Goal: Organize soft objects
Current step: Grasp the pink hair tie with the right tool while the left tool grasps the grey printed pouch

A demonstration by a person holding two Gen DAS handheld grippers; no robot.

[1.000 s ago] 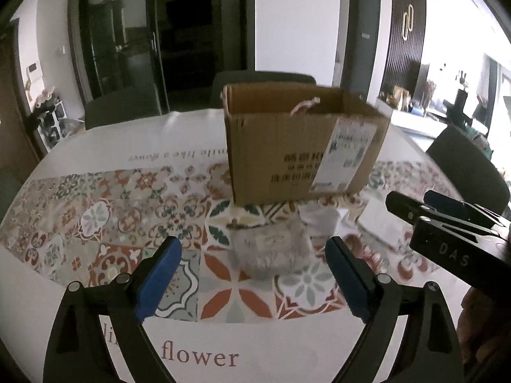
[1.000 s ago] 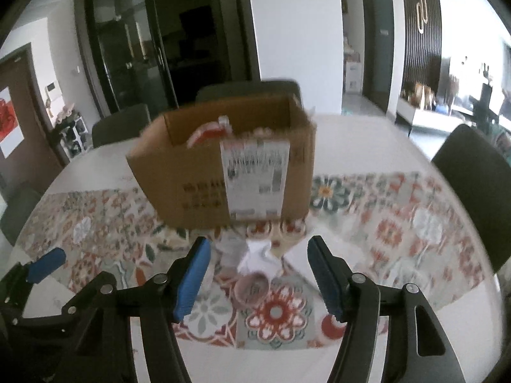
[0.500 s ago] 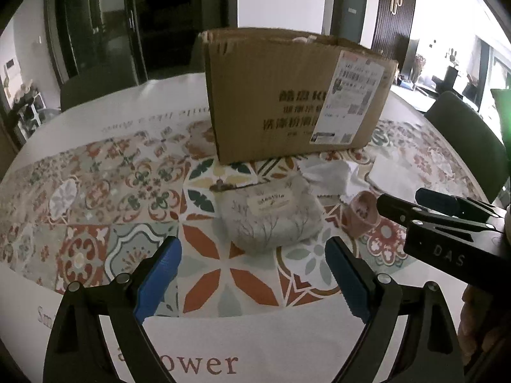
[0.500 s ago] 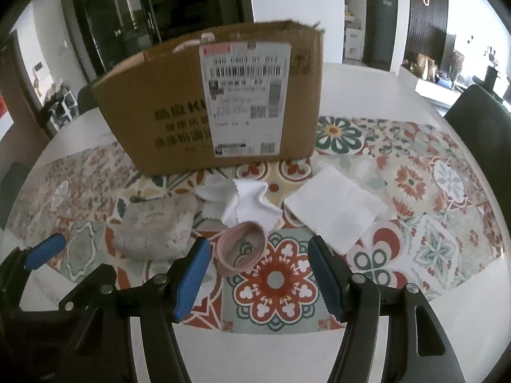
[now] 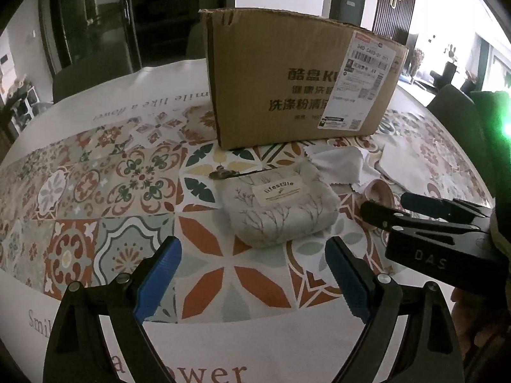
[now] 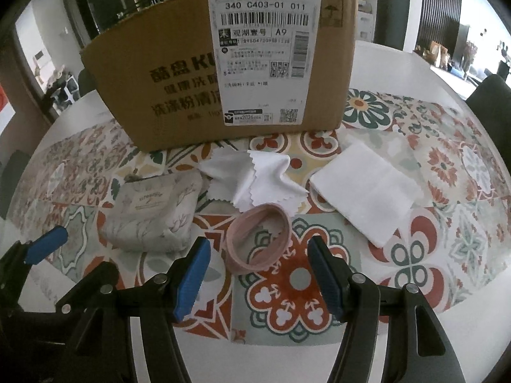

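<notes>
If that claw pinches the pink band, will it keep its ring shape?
Probably not. The pink hair band looks like thin, soft fabric, already a squashed oval, so it should collapse flat between the right claw fingers. It seems light, and unlikely to roll.

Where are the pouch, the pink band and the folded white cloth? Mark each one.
pouch (image 5: 278,206), left wrist view, on its label patch.
pink band (image 6: 281,223), right wrist view, on its right rim.
folded white cloth (image 6: 364,188), right wrist view, on its middle.

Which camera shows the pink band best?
The right wrist view: the whole pink band lies in the open, just ahead of the open right gripper. In the left wrist view the band sits at the right, partly hidden behind the right gripper.
</notes>
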